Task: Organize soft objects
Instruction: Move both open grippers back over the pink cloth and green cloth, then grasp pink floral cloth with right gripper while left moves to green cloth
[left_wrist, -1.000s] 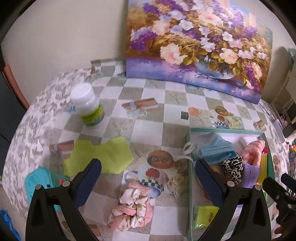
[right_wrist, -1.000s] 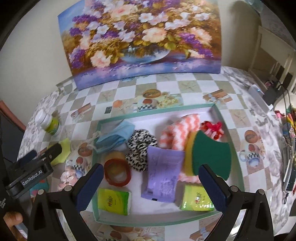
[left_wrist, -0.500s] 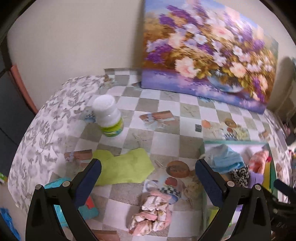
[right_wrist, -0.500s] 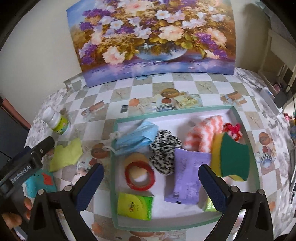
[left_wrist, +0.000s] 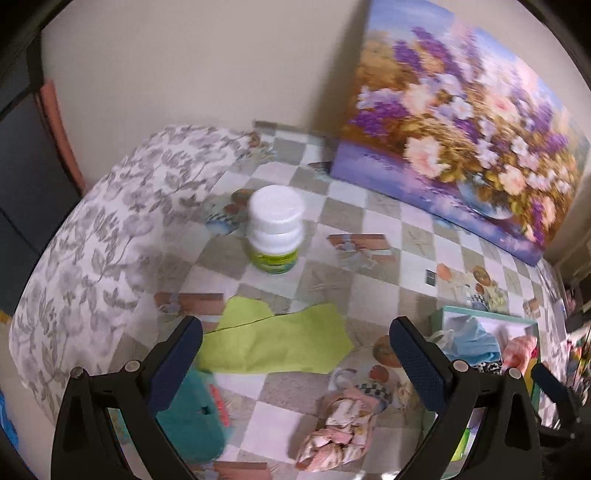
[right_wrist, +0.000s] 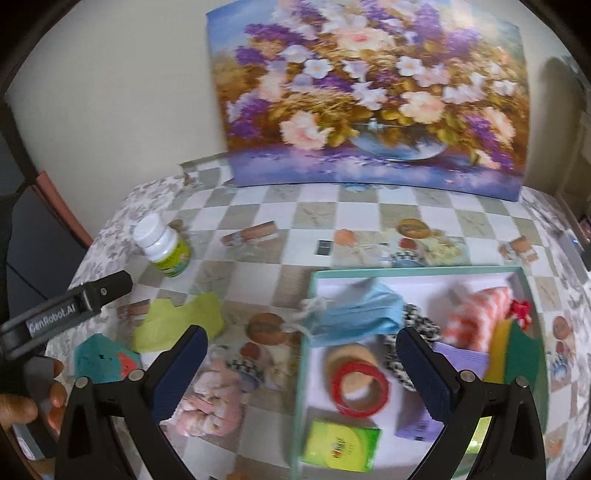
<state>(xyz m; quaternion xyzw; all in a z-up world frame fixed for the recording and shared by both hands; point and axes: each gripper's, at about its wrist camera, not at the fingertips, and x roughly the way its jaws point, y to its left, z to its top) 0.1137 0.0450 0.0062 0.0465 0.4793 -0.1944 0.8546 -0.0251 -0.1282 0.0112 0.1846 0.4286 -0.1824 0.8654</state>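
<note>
A lime green cloth (left_wrist: 280, 341) lies flat on the checked tablecloth, also in the right wrist view (right_wrist: 177, 325). A crumpled pink patterned cloth (left_wrist: 338, 434) lies in front of it (right_wrist: 208, 402). A teal soft item (left_wrist: 192, 421) sits at the front left (right_wrist: 105, 358). My left gripper (left_wrist: 295, 365) is open and empty above the green cloth. My right gripper (right_wrist: 301, 371) is open and empty over the tray's left rim. The teal-rimmed tray (right_wrist: 306, 354) holds a blue face mask (right_wrist: 356, 314), a leopard scrunchie (right_wrist: 421, 328) and a pink striped cloth (right_wrist: 476, 317).
A white pill bottle (left_wrist: 275, 230) stands behind the green cloth. A flower painting (right_wrist: 369, 96) leans on the back wall. The tray also holds a red ring (right_wrist: 360, 387), tissue packs (right_wrist: 340, 443), a purple pouch (right_wrist: 461, 360) and a green sponge (right_wrist: 517, 358). The table edge drops off at left.
Both grippers have swung left. The left view now centres on the green cloth and bottle; the tray has slid to the right in both views. Both stay open.
</note>
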